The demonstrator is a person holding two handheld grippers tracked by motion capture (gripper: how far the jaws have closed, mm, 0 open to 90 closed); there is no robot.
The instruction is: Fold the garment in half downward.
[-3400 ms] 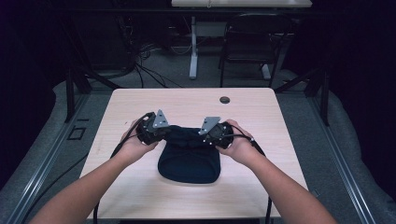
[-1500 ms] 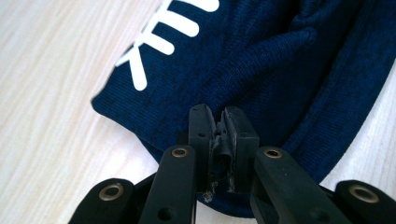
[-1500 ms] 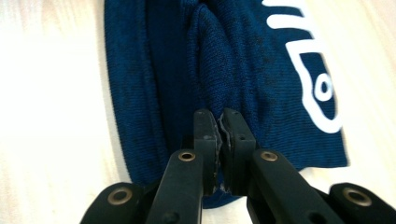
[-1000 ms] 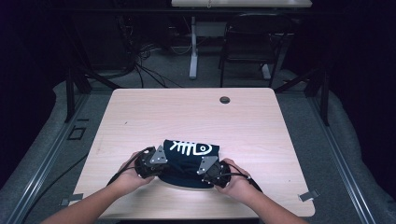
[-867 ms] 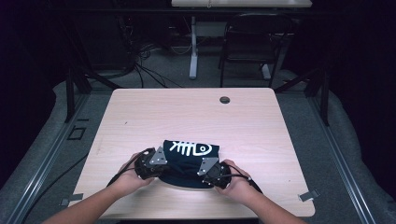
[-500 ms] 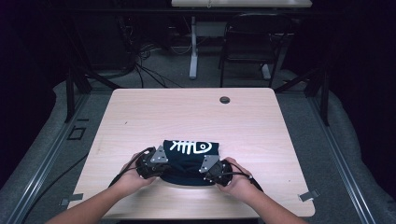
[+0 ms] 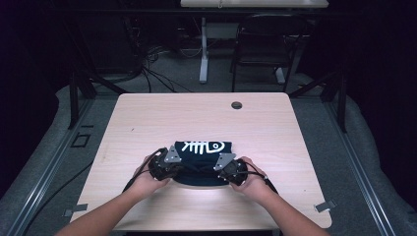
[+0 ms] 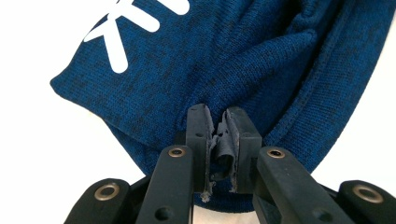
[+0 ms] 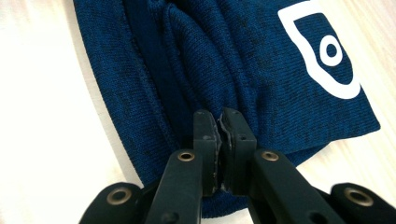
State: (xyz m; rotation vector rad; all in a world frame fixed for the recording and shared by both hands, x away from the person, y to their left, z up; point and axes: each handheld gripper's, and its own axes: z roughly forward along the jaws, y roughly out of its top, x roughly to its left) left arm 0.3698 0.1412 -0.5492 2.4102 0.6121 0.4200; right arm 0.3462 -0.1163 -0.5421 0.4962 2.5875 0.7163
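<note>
High view: a dark blue knit garment (image 7: 199, 164) with a white fish-skeleton print (image 7: 203, 146) is lying folded on the near half of a light wooden table (image 7: 147, 118), printed panel facing up toward the far side. The left gripper (image 7: 169, 166) and the right gripper (image 7: 227, 169) are sitting at the garment's near left and near right corners, a hand behind each. A small dark round grommet (image 7: 236, 105) is sitting well apart near the table's far edge.

Left gripper view: the left gripper (image 8: 218, 135) is pinching a bunched ridge of the blue knit fabric (image 8: 243, 60); its jaws are standing almost together with cloth puckering between them. A hemmed edge is running along the right, and part of the white print (image 8: 126, 28) is showing at upper left.

Right gripper view: the right gripper (image 9: 222, 135) is likewise clamping a fold of the fabric (image 9: 201, 60), jaws nearly closed on it. The fish's head with its round eye (image 9: 331, 51) is lying at upper right.

Progress, as judged: the garment is appearing folded into a compact rectangle near the table's front. Releasing both pinches and perhaps flattening the gathered near edge is remaining.
</note>
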